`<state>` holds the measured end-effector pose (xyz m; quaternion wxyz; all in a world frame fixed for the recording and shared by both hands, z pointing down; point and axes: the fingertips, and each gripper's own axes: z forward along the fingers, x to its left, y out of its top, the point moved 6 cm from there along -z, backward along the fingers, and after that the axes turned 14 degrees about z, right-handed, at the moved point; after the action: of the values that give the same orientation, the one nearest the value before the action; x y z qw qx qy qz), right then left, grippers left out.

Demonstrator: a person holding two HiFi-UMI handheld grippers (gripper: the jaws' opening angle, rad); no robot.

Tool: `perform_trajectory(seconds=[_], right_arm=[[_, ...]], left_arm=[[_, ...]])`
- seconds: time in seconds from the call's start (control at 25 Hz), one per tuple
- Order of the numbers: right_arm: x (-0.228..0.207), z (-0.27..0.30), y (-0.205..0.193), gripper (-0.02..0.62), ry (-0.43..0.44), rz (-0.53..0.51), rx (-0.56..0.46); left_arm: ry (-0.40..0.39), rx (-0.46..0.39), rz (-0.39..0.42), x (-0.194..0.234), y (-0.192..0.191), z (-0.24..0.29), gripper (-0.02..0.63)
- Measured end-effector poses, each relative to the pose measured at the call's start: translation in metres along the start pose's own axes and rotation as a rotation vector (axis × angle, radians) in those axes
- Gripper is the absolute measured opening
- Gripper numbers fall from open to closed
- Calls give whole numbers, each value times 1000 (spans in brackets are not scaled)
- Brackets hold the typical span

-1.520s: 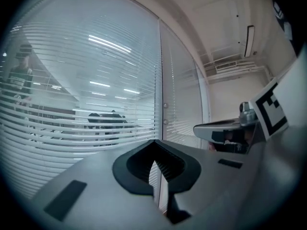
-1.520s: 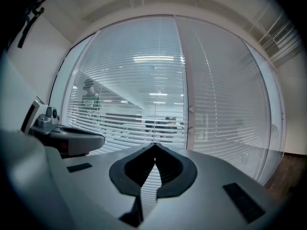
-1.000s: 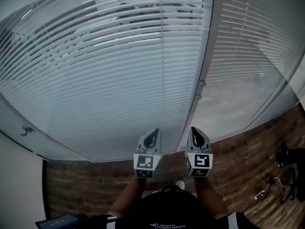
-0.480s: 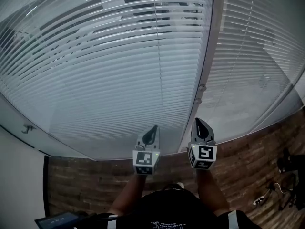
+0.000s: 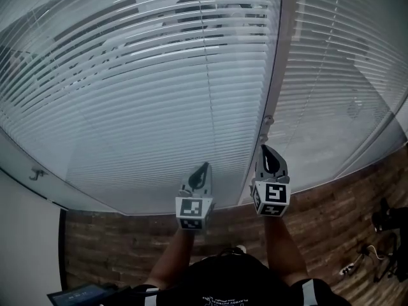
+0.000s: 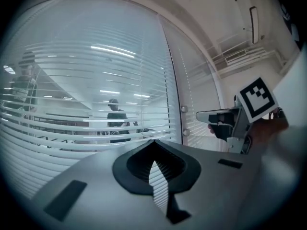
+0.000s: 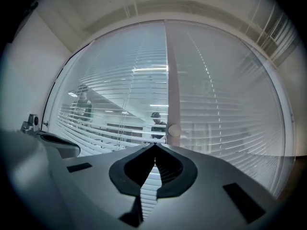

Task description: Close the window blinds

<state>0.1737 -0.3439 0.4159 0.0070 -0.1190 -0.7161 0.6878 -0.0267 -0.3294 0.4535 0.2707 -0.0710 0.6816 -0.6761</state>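
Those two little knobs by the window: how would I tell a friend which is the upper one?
White slatted blinds fill the view, and a pale upright post splits them into left and right. On that post, a small round lower knob shows just above the tip of the right gripper. The upper knob is its twin, directly above it and farther from the gripper.

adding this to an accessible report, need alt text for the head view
The left gripper and right gripper, both shut and empty, are held up side by side before white window blinds whose slats are partly open. The right gripper is close to the post between the two panes.
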Motion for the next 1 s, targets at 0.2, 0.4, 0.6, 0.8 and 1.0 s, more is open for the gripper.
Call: perform_trajectory(seconds=[0.2, 0.4, 0.6, 0.8, 1.0], right_arm=[[-8, 13, 17, 2, -19, -23, -25], [-13, 18, 22, 3, -47, -36, -62], [-23, 23, 9, 38, -56, -32, -69], [-24, 28, 8, 84, -51, -27, -51], [-31, 39, 11, 115, -59, -39, -55]], left_arm=[[-13, 5, 14, -2, 6, 4, -5], [-11, 8, 68, -10, 0, 4, -5], [-11, 12, 41, -19, -17, 4, -5], [-8, 27, 50, -20, -20, 1, -5], [-25, 24, 52, -24, -22, 7, -5]])
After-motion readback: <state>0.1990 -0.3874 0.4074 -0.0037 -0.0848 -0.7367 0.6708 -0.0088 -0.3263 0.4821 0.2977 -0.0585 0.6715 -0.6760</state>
